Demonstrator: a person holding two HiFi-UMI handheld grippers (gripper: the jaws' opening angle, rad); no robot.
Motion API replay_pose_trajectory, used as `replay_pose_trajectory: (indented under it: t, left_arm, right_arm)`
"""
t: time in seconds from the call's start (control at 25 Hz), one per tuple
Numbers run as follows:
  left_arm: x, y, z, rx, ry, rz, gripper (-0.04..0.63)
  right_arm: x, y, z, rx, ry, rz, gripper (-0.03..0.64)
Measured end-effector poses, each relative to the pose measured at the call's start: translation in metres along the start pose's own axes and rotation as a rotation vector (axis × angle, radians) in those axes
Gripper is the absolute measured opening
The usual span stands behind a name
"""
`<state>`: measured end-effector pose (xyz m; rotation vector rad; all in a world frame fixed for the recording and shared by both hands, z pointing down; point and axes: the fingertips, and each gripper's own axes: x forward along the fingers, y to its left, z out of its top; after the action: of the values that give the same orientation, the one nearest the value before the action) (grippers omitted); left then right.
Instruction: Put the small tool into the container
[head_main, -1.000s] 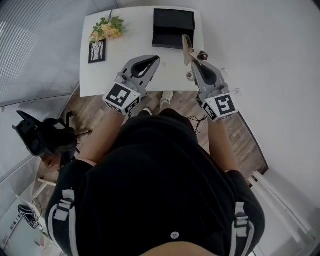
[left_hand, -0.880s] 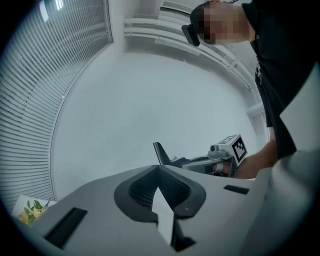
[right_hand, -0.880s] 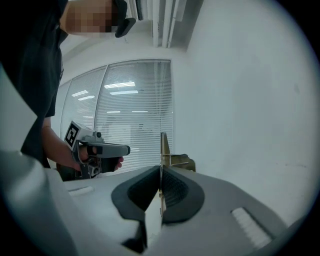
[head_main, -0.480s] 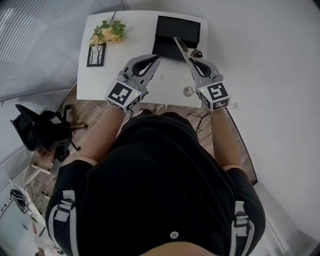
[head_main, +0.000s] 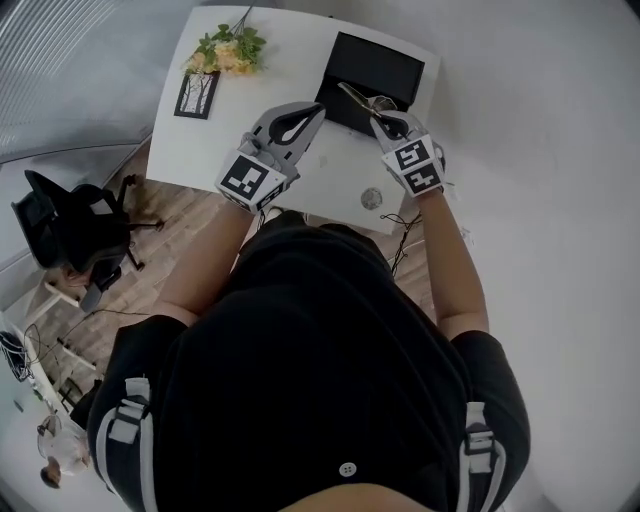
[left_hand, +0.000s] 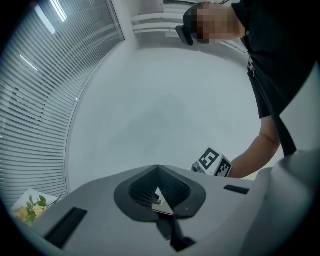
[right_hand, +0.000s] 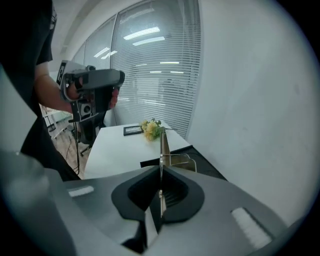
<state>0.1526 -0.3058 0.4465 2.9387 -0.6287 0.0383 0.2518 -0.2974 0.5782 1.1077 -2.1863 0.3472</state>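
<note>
My right gripper (head_main: 385, 118) (right_hand: 160, 172) is shut on a small flat metal tool (head_main: 355, 98) (right_hand: 164, 142) with a wire loop at its side. The blade sticks out past the jaws, over the near edge of the open black container (head_main: 375, 72) (right_hand: 207, 167) at the table's far right. My left gripper (head_main: 308, 110) (left_hand: 158, 167) hovers just left of the container with its jaws together and nothing between them. In the left gripper view it points up at a bare wall. The right gripper view shows the left gripper (right_hand: 92, 80) raised at the left.
The white table (head_main: 200, 150) carries yellow flowers (head_main: 228, 50) and a small picture frame (head_main: 196, 96) at its far left. A small round object (head_main: 372, 199) sits near the front edge. A black office chair (head_main: 70, 235) stands on the wooden floor at the left.
My right gripper has carried the tool forward and to the left, from beside the container to over its near edge. The left gripper has kept its place and stays shut.
</note>
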Motion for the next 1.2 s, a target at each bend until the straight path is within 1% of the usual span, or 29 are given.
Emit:
replay_pose_trajectory:
  t: [0.2, 0.4, 0.6, 0.8, 0.96, 1.2]
  left_arm:
    - [0.005, 0.012, -0.01, -0.014, 0.007, 0.058, 0.008]
    - [0.01, 0.018, -0.013, -0.024, 0.006, 0.093, 0.008]
    - [0.009, 0.019, -0.019, -0.014, 0.017, 0.118, 0.008]
    - [0.009, 0.018, -0.02, -0.013, 0.018, 0.128, 0.008]
    - [0.005, 0.018, -0.023, -0.015, 0.043, 0.143, 0.008]
    - [0.003, 0.016, -0.02, -0.018, 0.023, 0.148, 0.008]
  right_arm:
    - [0.04, -0.003, -0.027, -0.04, 0.1, 0.087, 0.014]
    - [0.066, -0.004, -0.049, -0.054, 0.192, 0.147, 0.014]
    - [0.086, -0.001, -0.074, -0.078, 0.262, 0.203, 0.014]
    - [0.103, 0.002, -0.09, -0.092, 0.313, 0.246, 0.015]
    - [0.112, 0.004, -0.097, -0.082, 0.335, 0.263, 0.015]
    - [0.12, 0.001, -0.102, -0.078, 0.361, 0.267, 0.025]
